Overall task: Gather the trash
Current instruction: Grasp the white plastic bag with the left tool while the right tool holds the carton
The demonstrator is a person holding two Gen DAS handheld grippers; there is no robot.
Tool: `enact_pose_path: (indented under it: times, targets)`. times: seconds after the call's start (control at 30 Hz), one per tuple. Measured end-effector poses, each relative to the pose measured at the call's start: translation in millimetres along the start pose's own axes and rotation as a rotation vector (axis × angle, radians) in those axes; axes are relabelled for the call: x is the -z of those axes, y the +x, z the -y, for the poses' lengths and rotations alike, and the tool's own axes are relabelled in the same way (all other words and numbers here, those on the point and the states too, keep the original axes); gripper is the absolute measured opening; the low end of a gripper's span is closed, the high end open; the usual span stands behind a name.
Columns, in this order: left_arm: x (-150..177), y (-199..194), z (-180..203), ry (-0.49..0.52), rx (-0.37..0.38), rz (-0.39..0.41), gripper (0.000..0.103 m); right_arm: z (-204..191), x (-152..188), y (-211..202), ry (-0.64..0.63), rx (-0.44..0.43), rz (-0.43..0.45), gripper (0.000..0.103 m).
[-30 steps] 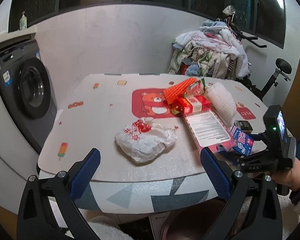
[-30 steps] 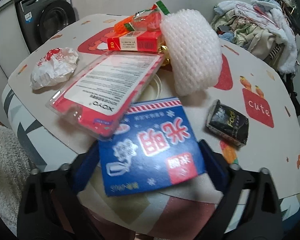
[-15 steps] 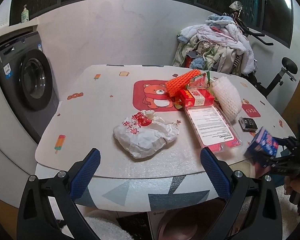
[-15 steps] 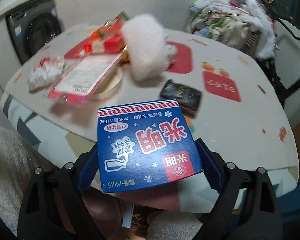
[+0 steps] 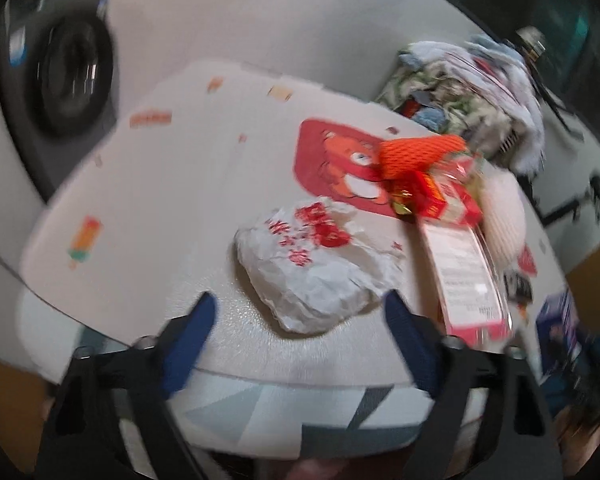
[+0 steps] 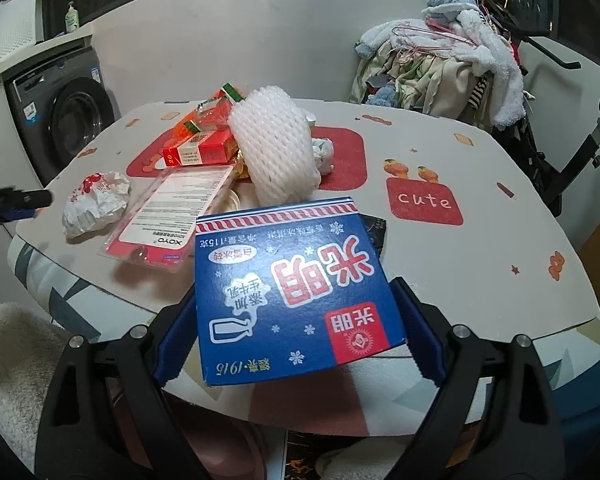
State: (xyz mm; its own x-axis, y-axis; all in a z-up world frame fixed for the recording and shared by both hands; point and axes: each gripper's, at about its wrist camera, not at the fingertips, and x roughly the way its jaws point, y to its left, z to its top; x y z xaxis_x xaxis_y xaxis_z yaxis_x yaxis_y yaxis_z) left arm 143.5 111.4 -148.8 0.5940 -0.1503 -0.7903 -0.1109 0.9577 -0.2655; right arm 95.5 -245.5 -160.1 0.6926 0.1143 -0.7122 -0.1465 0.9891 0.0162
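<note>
Right claw [image 6: 296, 332]: clamped on the blue carton [image 6: 292, 292], one blue pad against each side edge, the box held flat, clear above the near edge of the tabletop [image 6: 480, 272].
Left claw [image 5: 300, 316]: open with nothing gripped; its jaws have just been closing in, and the crumpled wrapper [image 5: 316, 268] lies just ahead of the tips, partly between them, with no pad pressing on it. This view is motion-blurred.
Blue carton: printed side up with white and red lettering, upside down to the right wrist camera; it hides most of a dark packet [image 6: 374, 230] lying behind it.
Crumpled wrapper: white paper with red print, resting on the tabletop near its front-left edge, apart from the other rubbish.
Red blister pack [image 6: 172, 216]: flat, label up, between the wrapper and the carton, one corner overhanging the tabletop edge.
Red box [image 6: 198, 152]: behind the blister pack, beside orange netting [image 5: 420, 154].
White foam net [image 6: 276, 148]: bulky, standing just right of the red box, a small crumpled wad at its far side.
Tabletop: white cover with a red bear patch and a red "cute" patch [image 6: 424, 202].
Surroundings: washing machine [image 6: 64, 120] at the left, a heap of laundry [image 6: 452, 60] behind the tabletop.
</note>
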Motion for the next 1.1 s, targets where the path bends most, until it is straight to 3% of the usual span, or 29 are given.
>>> enact_pose_path:
  times: [0.1, 0.2, 0.27, 0.33, 0.5, 0.8, 1.1]
  targets:
    - [-10.8, 24.4, -23.1, -0.136, 0.021, -0.033, 0.066, 2.2, 1.1, 5.1, 0.008, 0.003, -0.014, 0.088]
    - [-15.4, 39.9, -34.4, -0.211, 0.053, -0.051, 0.06, 5.8, 2.4, 7.6, 0.023, 0.005, -0.019, 0.088]
    - [-15.0, 51.5, -38.9, -0.246, 0.096, -0.073, 0.043, 7.0, 2.4, 8.7, 0.026, 0.006, -0.023, 0.088]
    - [-14.6, 51.9, -38.1, -0.237, 0.095, -0.056, 0.035, 7.2, 2.5, 9.3, 0.025, 0.01, -0.025, 0.088]
    - [-11.8, 33.7, -23.4, -0.131, 0.088, -0.021, 0.025, 4.0, 1.5, 3.2, 0.025, 0.009, -0.013, 0.088]
    - [9.3, -27.6, 18.4, 0.15, 0.02, 0.062, 0.025, -8.0, 3.9, -21.6, 0.021, -0.014, 0.026, 0.088]
    - [86.2, -84.6, 62.5, 0.386, 0.094, 0.059, 0.025, -19.2, 23.9, -48.2, 0.035, -0.035, 0.038, 0.088]
